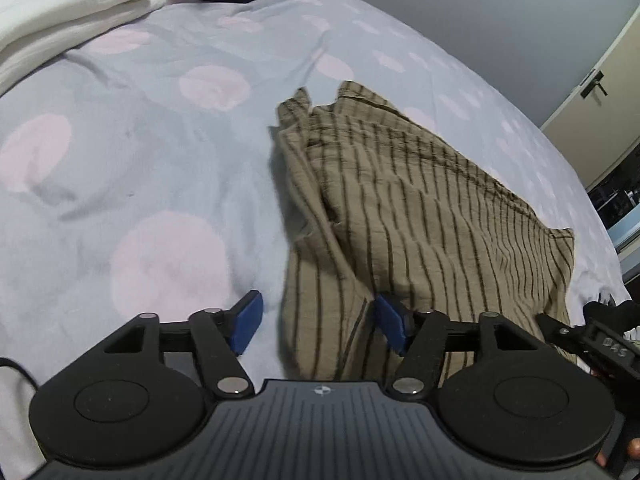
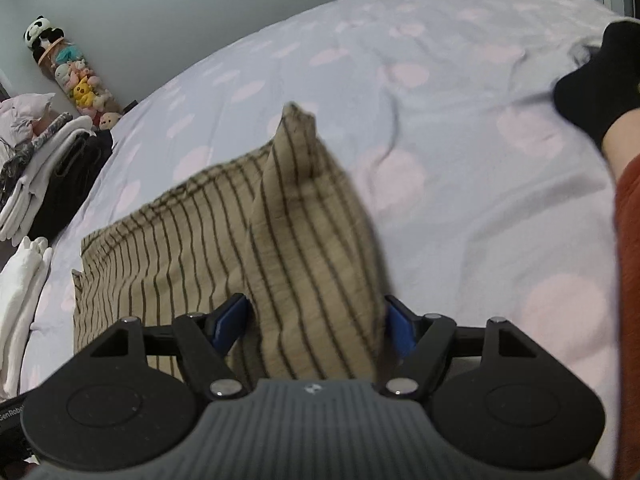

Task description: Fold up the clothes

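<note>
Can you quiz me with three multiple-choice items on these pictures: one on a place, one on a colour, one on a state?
1. Where does the white stack sit in the left wrist view?
A. top left of the bed
B. under the garment
C. by the door

2. What colour are the garment's stripes?
A. red
B. dark
C. white

3. How are the left claw's jaws?
A. shut flat
B. out of view
C. apart, with cloth between them

Answers:
1. A, it lies at the sheet's far left corner.
2. B, dark lines on tan.
3. C, the blue pads stand wide apart.
</note>
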`<action>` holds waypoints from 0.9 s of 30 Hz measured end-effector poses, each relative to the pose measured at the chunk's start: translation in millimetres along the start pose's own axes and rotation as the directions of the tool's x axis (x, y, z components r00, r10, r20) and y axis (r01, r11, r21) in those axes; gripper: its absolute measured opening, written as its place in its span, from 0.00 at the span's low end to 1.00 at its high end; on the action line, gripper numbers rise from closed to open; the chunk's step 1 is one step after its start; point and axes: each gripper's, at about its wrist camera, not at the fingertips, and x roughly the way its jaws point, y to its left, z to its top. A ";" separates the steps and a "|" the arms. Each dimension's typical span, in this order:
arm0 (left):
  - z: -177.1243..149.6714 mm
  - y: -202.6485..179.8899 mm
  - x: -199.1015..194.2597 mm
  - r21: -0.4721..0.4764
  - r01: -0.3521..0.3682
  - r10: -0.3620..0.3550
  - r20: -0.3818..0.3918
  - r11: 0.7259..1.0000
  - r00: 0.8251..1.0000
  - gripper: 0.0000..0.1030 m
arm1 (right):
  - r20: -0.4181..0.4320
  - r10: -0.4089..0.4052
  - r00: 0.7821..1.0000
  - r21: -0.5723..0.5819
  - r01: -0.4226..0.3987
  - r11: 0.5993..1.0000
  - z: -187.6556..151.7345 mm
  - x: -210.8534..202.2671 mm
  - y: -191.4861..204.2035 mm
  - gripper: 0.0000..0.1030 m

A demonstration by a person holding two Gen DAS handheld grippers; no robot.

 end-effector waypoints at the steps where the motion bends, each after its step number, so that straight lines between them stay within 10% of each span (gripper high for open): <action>1: 0.3 -2.9 3.1 0.005 0.002 -0.002 0.006 1.000 1.000 0.72 | 0.011 -0.005 1.000 -0.017 0.005 1.000 -2.6 3.0 4.5 0.75; 9: -0.2 -36.4 28.1 0.091 0.004 -0.008 0.046 0.996 0.999 0.63 | 0.054 -0.048 0.997 -0.189 0.057 0.980 -18.0 15.2 33.5 0.66; 17: -5.7 -47.0 31.1 0.144 0.013 -0.024 0.078 0.989 0.997 0.15 | 0.079 -0.044 0.996 -0.246 0.062 0.967 -22.2 16.0 44.7 0.25; 27: 9.4 -36.1 -13.1 0.130 0.061 -0.078 0.126 0.990 0.989 0.09 | 0.095 0.035 0.995 -0.225 -0.013 0.974 -2.5 -16.7 50.9 0.16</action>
